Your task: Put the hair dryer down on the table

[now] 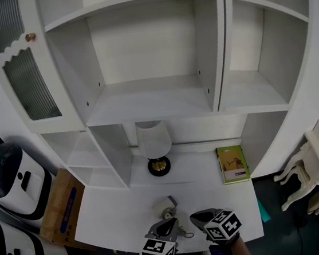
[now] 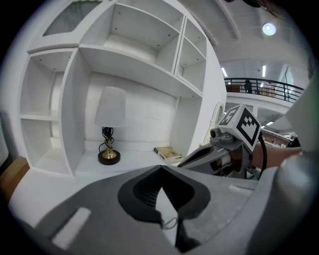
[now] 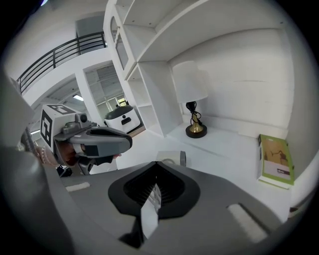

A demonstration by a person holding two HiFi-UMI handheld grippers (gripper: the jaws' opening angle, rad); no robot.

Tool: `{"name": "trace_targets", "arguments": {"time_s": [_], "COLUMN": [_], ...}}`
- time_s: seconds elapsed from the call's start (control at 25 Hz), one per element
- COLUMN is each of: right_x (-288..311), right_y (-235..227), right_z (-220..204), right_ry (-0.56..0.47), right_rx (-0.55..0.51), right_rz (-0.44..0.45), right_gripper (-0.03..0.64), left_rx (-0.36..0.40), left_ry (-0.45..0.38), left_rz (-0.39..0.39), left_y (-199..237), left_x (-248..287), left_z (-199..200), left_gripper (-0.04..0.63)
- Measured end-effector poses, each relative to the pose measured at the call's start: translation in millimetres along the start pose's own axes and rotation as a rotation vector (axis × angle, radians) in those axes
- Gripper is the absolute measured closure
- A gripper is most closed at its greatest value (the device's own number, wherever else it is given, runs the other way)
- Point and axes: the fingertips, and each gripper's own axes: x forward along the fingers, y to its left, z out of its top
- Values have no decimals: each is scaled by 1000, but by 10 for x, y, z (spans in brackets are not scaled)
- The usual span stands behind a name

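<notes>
I see the hair dryer [image 1: 166, 207] lying on the white counter [image 1: 109, 214], near the front edge and about in the middle of its width. It is light grey, and its thin cord [image 1: 187, 232] makes a small loop on the counter on the near side of it.

The left tongs [image 2: 160, 169] are closed, the two tips meet, and they hold nothing. The right tongs [image 3: 157, 165] are closed in the same way and are also empty. Both tongs are over the near edge of the counter, side by side, the left one just left of the right one. They point toward the far side and a little down. The hair dryer is just beyond their tips, and I do not see either tongs touching it.

Farther back, a table lamp [image 1: 155, 145] with a white shade and a black and gold foot stands under the white shelf unit [image 1: 150, 99]. A green book [image 1: 233, 164] lies flat at the right of the lamp, well apart from the hair dryer. At the left of the counter a cardboard box [image 1: 60, 211] leans on its side.
</notes>
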Motion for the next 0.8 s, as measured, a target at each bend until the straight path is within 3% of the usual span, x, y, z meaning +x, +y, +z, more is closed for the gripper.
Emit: {"name": "trace_targets", "arguments": {"time_s": [0.8], "right_x": [-294], "right_y": [183], "right_z": [410], "right_ry": [-98], "right_rx": [-76], "right_rz": [-12], "right_gripper": [588], "left_rx": [36], "left_ry": [-70], "left_rz": [-52], "left_y": [-174], "left_x": [-20], "left_z": [343], "left_gripper": [595]}}
